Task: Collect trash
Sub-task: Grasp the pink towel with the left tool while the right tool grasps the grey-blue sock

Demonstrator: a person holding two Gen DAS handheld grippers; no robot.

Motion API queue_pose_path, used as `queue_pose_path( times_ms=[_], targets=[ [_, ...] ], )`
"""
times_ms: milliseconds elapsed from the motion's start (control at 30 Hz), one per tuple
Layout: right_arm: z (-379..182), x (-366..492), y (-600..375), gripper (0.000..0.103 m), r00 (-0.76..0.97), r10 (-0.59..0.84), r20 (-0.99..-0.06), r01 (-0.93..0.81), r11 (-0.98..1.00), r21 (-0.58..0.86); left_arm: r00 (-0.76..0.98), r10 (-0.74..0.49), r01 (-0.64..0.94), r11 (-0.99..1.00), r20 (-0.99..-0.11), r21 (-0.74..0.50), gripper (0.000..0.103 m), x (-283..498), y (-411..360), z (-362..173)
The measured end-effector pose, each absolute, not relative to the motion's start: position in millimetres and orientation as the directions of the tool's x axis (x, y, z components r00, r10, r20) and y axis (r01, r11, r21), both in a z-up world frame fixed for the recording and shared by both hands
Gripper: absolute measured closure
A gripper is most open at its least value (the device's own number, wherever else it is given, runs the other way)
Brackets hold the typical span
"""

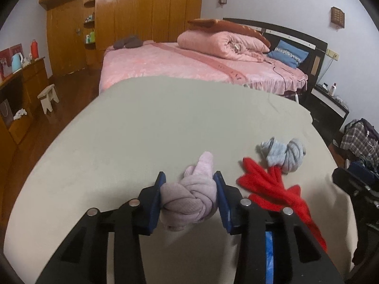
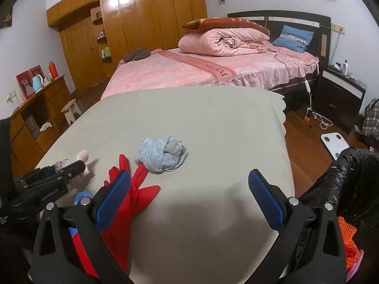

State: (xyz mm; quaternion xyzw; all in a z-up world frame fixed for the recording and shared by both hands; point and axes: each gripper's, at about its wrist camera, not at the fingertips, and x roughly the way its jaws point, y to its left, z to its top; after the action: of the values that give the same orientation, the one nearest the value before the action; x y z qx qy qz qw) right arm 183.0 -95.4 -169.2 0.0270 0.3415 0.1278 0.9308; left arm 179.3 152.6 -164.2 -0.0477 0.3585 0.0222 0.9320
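A pink knotted cloth (image 1: pixel 189 201) lies on the beige-covered table (image 1: pixel 142 130), and my left gripper (image 1: pixel 189 175) is shut on it, a blue pad touching each side. To its right are a red glove (image 1: pixel 267 184) and a grey-blue cloth bundle (image 1: pixel 284 153). In the right wrist view my right gripper (image 2: pixel 189 172) stands open above bare table (image 2: pixel 213 118), nothing between its fingers. The red glove (image 2: pixel 139 189) passes under its left finger, and the grey-blue bundle (image 2: pixel 161 153) lies beyond. My left gripper (image 2: pixel 71 168) shows at the left with the pink cloth (image 2: pixel 83 156).
A black trash bag (image 2: pixel 350 177) stands open at the table's right, with something orange (image 2: pixel 348 236) beside it. Beyond the table is a pink bed (image 2: pixel 201 71). A white stool (image 2: pixel 71 111), wooden cabinets (image 2: pixel 35 118), a nightstand (image 2: pixel 341 99) and a white scale (image 2: pixel 335 143) surround it.
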Motion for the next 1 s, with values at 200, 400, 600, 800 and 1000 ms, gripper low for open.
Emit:
queue_pose_path(
  times_ms=[200,400,600,800,1000],
  targets=[
    [-171,206,-84,0.006,0.723,0.273,-0.634,-0.228,0.961,0.154,0.762,0.033,-0.087,0.995,-0.647,-0.053,0.062,203,154,-155],
    [-177,229,-63,0.006,0.704,0.266,-0.659,-0.241,0.962,0.131,0.761,0.06,-0.105,0.994,-0.646,-0.031,0.062,223,160,-155],
    [-186,246,-52,0.007,0.672,0.263,-0.692,-0.241,0.962,0.131,0.747,0.068,-0.129,0.991,-0.661,-0.044,0.062,229,170,-162],
    [-195,253,-43,0.016,0.622,0.276,-0.733,-0.261,0.955,0.138,0.748,0.075,-0.14,0.989,-0.659,-0.046,0.062,228,173,-165],
    [-198,252,-35,0.034,0.59,0.297,-0.751,-0.297,0.944,0.141,0.745,0.076,-0.139,0.989,-0.663,-0.043,0.062,229,171,-166]
  ],
)
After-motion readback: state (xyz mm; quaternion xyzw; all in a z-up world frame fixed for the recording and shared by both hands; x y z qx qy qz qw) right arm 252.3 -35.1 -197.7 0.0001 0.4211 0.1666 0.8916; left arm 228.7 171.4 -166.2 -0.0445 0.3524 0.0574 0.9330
